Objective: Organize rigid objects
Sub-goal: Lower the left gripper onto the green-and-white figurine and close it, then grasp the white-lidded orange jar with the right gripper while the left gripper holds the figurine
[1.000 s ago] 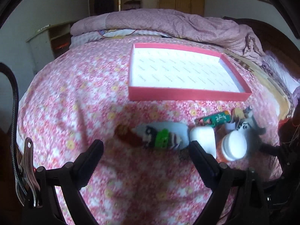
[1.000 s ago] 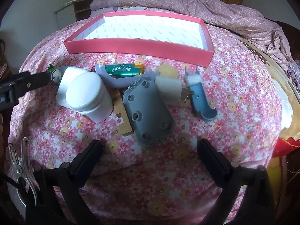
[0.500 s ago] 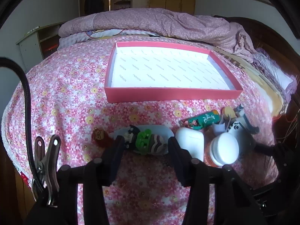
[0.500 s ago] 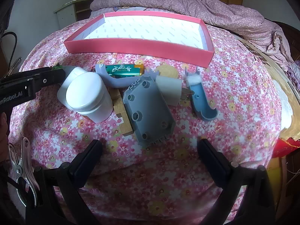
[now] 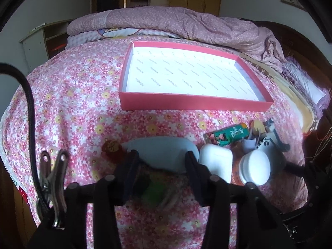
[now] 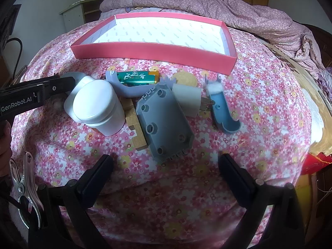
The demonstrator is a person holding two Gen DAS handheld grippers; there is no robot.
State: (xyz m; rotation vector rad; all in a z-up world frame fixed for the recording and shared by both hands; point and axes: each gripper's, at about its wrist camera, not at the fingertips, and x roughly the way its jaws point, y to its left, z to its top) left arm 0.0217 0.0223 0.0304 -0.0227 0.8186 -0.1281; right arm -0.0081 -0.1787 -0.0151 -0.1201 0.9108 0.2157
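My left gripper (image 5: 161, 161) has its jaws closing on a pale oval toy (image 5: 164, 151) that bears a blurred green and black figure and a red-brown head (image 5: 112, 148); both pads press its sides. To its right lie a white case (image 5: 215, 161), a white jar (image 5: 254, 168) and a green battery (image 5: 228, 134). The red tray (image 5: 195, 103) with a white floor lies beyond. In the right wrist view my right gripper (image 6: 166, 166) stands open above the bedspread, just short of a grey studded block (image 6: 166, 124). The left gripper's finger (image 6: 51, 87) shows beside the jar (image 6: 97, 105).
Around the grey block lie a wooden piece (image 6: 134, 128), a white foam block (image 6: 187, 99), a blue clip (image 6: 222, 112), a yellow disc (image 6: 184, 79) and a lavender handle (image 6: 122, 90) around the battery (image 6: 134, 76). A rumpled quilt (image 6: 228, 6) lies behind the tray (image 6: 153, 50).
The left gripper's jaws went from wide apart to closed on the oval toy, and the gripper moved in closer to it. The right gripper kept still.
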